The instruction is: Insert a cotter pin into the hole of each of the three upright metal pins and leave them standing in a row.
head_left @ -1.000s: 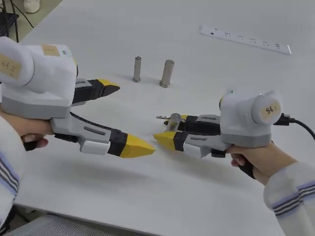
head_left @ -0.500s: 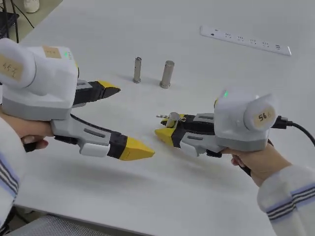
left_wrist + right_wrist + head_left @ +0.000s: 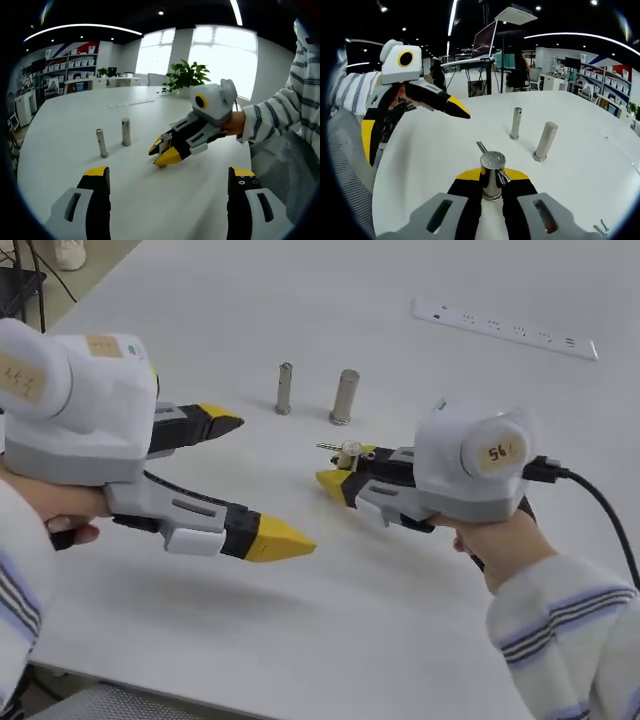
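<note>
- I've got the right hand-held gripper [image 3: 340, 465] closed down on one metal pin [image 3: 350, 453], with the yellow tips pinching its shaft from both sides.
- In the right gripper view that held pin [image 3: 492, 175] stands upright between the jaws, its rounded cap above the tips.
- A cotter pin [image 3: 329, 448] sits crosswise near the top of the held pin. One thin end pokes out on the side away from the gripper body, and I can see a small loop on the other side in the right gripper view.
- I can't tell whether the foot of the held pin touches the counter [image 3: 400, 620] or hangs just above it.
- My landmark is the thick pin [image 3: 345, 397], which stands upright on the counter.
- The held pin is near the thick pin, on my side of it and not touching it.
- The thin pin [image 3: 285, 388] stands upright just beside the thick pin, to its left in the head view, with a clear gap between them.
- I see no cotter pin on the thick pin or the thin one from here.
- My left hand-held gripper [image 3: 276, 483] is spread wide open and grips nothing. It sits well to the left of the thick pin and nearer to me, tips pointing toward the right gripper.
- A white power strip [image 3: 505, 327] lies flat well beyond the thick pin, off to its right.
</note>
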`<state>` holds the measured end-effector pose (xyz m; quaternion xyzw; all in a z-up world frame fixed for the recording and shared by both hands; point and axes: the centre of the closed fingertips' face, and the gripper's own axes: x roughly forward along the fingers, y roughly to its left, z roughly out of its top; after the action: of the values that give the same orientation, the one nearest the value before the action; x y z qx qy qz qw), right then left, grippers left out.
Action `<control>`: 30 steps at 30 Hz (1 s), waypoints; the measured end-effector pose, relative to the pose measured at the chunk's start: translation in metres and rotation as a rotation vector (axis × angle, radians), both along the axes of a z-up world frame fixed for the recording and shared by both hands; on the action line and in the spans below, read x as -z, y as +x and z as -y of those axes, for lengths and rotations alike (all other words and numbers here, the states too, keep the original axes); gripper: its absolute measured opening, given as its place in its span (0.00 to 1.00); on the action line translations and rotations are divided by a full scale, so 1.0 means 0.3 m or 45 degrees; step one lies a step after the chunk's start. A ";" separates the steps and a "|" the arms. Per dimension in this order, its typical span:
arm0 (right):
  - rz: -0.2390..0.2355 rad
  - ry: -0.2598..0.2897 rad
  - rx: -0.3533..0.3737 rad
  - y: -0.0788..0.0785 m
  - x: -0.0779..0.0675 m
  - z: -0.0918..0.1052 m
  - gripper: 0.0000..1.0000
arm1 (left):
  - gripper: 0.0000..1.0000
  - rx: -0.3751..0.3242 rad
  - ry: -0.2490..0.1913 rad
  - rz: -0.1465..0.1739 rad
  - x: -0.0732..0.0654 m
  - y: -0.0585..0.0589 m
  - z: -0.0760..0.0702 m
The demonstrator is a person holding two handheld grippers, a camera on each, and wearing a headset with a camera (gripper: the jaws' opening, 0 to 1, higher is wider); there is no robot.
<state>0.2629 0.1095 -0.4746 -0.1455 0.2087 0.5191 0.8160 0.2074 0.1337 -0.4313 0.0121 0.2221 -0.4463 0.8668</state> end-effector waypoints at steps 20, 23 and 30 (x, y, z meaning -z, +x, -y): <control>-0.001 0.049 0.027 0.008 -0.006 -0.005 0.29 | 0.96 0.017 -0.003 -0.016 0.012 -0.005 0.024; -0.010 0.038 0.018 -0.002 -0.013 0.002 0.40 | 0.96 0.015 -0.011 -0.011 0.006 -0.004 0.026; 0.046 0.059 0.073 -0.030 -0.112 0.064 0.55 | 0.96 0.018 -0.017 0.003 -0.008 -0.010 0.029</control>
<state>0.2538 0.0903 -0.4408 -0.1300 0.1858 0.4975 0.8373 0.2044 0.1252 -0.4288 0.0084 0.2180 -0.4540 0.8639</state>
